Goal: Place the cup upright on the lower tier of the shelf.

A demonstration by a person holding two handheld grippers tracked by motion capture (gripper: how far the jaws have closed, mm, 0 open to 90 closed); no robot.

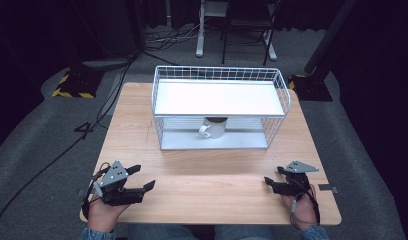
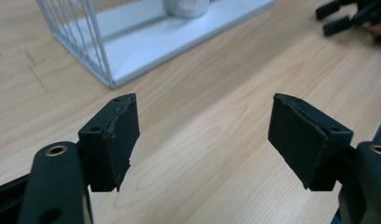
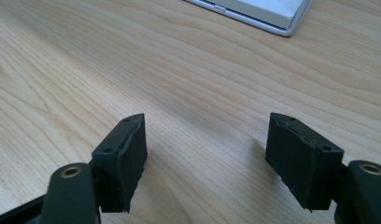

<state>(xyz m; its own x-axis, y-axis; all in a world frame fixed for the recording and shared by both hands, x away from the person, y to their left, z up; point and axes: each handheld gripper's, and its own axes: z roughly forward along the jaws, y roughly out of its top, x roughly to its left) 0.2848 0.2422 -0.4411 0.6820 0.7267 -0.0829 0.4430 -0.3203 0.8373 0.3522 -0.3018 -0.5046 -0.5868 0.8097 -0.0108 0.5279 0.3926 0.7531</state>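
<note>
A white wire rack (image 1: 219, 75) with two shelves stands at the back middle of the wooden table (image 1: 202, 195). On its lower shelf (image 2: 146, 46) sits a white mug (image 1: 213, 129), handle to the left; the left gripper view catches the mug's base (image 2: 186, 7). My left gripper (image 1: 144, 176) rests near the front left edge, jaws open with bare wood between them (image 2: 202, 135). At the front right my right gripper (image 1: 273, 175) is also open and holds nothing (image 3: 205, 149). It appears far off in the left gripper view (image 2: 338, 16). A corner of the rack (image 3: 272, 14) lies ahead of it.
Grey carpet surrounds the table. Black cables (image 1: 57, 155) run across the floor on the left. A yellow-and-black striped stand base (image 1: 72, 87) sits at the back left, a dark base (image 1: 312, 85) at the back right, and white furniture legs (image 1: 202, 35) stand behind.
</note>
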